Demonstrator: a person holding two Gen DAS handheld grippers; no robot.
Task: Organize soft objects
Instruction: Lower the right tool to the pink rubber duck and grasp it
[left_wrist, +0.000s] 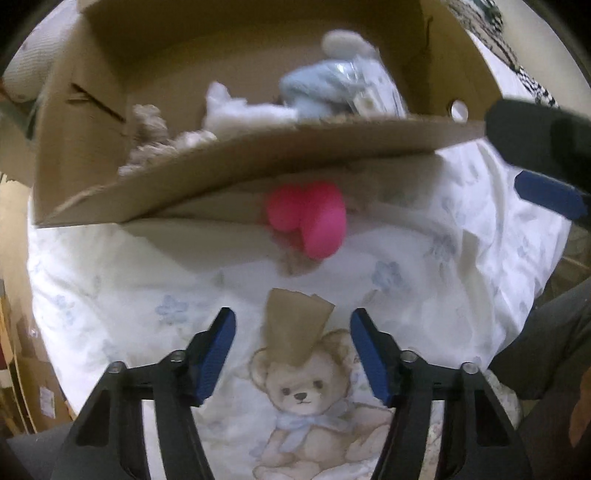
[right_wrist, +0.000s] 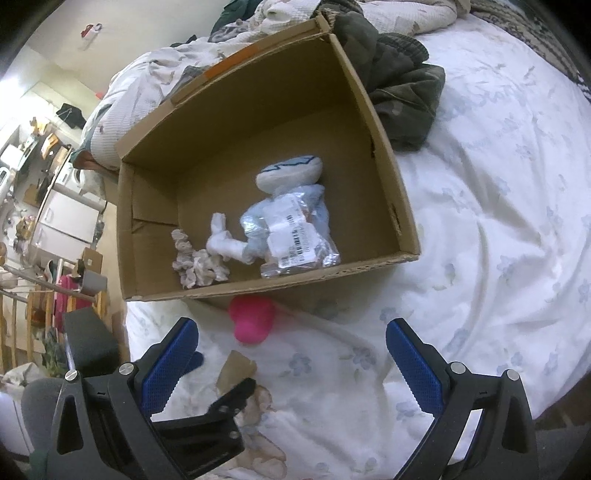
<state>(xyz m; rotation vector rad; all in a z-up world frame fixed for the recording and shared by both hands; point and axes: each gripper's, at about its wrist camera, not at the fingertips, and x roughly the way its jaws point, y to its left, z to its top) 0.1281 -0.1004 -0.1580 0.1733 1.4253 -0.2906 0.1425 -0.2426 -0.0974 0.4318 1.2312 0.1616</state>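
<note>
A cardboard box (right_wrist: 384, 162) lies open on the bed and also shows in the left wrist view (left_wrist: 258, 147). Inside it are a light blue plush doll (right_wrist: 284, 206) with a plastic bag over it, a white soft toy (right_wrist: 223, 240) and a beige scrunchie (right_wrist: 195, 267). A pink soft object (left_wrist: 308, 218) lies on the sheet against the box's near wall; it also shows in the right wrist view (right_wrist: 251, 319). My left gripper (left_wrist: 293, 354) is open and empty, short of the pink object. My right gripper (right_wrist: 291, 363) is open and empty, above the sheet.
A torn cardboard scrap (left_wrist: 293, 328) lies on the white flowered sheet (right_wrist: 498, 221) over a printed teddy bear. A dark green garment (right_wrist: 402, 85) lies behind the box. Furniture and clutter stand off the bed's left side (right_wrist: 44, 206).
</note>
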